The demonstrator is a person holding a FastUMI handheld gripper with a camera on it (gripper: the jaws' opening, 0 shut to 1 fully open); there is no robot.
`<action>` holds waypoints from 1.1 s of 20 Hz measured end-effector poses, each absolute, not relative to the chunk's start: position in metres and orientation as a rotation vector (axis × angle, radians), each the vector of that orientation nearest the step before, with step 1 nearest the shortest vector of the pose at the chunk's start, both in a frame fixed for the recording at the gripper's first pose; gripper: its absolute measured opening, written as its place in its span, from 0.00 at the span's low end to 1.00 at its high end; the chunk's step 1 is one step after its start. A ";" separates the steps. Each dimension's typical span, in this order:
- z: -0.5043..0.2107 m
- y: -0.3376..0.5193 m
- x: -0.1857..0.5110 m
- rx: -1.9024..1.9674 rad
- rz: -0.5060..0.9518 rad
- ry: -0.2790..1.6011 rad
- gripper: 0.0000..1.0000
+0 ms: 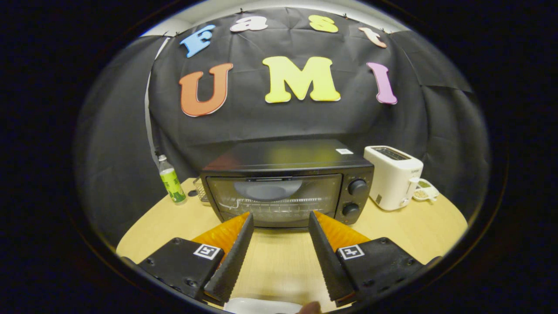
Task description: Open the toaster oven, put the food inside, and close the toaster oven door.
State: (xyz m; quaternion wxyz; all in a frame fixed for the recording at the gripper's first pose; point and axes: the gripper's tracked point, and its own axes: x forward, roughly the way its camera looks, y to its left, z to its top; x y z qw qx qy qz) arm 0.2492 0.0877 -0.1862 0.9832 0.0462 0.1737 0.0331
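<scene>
Wood-coloured table [405,231] carries everything in this booth, and black cloth [283,122] hangs behind it as the wall. Toaster oven [287,183] stands in the middle of the table with its glass door closed, just beyond the fingertips, and its two knobs sit at its right side. Left of the oven stands a small bottle [171,179] with a green label. To the right is a white toaster [393,176], and a small cup [425,190] sits just beside it. The gripper [281,220] has its fingers spread apart, holding nothing, with bare table between them. A white object [261,305] shows low between the fingers; what it is I cannot tell.
</scene>
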 end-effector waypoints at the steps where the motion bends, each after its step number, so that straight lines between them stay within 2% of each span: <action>1: -0.177 0.086 0.244 0.090 0.067 0.332 0.84; 7: -0.108 0.075 0.194 0.088 0.069 0.231 0.84; 9: -0.089 0.069 0.171 0.064 0.068 0.209 0.98; 10: -0.078 0.068 0.157 0.054 0.065 0.192 1.00; 22: -0.036 0.080 0.023 0.052 0.109 0.095 1.00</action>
